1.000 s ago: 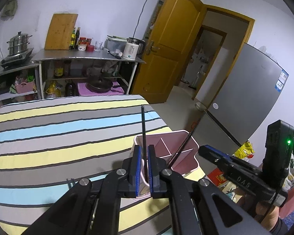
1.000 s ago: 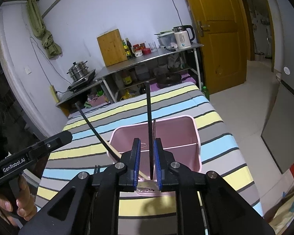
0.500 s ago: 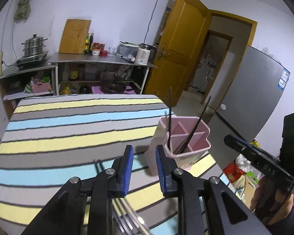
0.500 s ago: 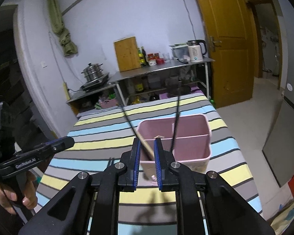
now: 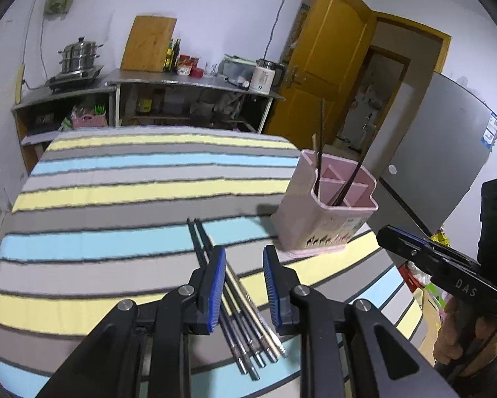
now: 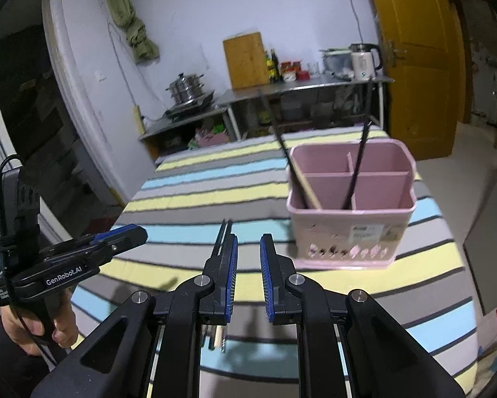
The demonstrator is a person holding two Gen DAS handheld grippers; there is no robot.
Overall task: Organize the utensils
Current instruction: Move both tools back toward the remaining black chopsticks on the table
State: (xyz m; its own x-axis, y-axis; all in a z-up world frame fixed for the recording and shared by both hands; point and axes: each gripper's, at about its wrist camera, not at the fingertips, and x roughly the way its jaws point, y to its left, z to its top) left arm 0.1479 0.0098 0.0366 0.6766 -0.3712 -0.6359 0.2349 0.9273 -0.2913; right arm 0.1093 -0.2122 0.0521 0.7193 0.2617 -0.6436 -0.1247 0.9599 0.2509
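My left tongs (image 6: 82,262) carry "GenRobot.AI" in white along the side, read from my right camera. My right tongs (image 5: 447,272) show "DAS" on the body, from my left camera. The sticker on the pink holder (image 6: 351,205) is too small to read.

Utensil holder (image 5: 324,212) stands on table (image 5: 115,199), right side; two chopsticks (image 5: 319,152) lean in its compartments; loose chopsticks (image 5: 245,315) lie on table left of holder, nearer; shelf unit (image 5: 188,99) behind table, at far wall.
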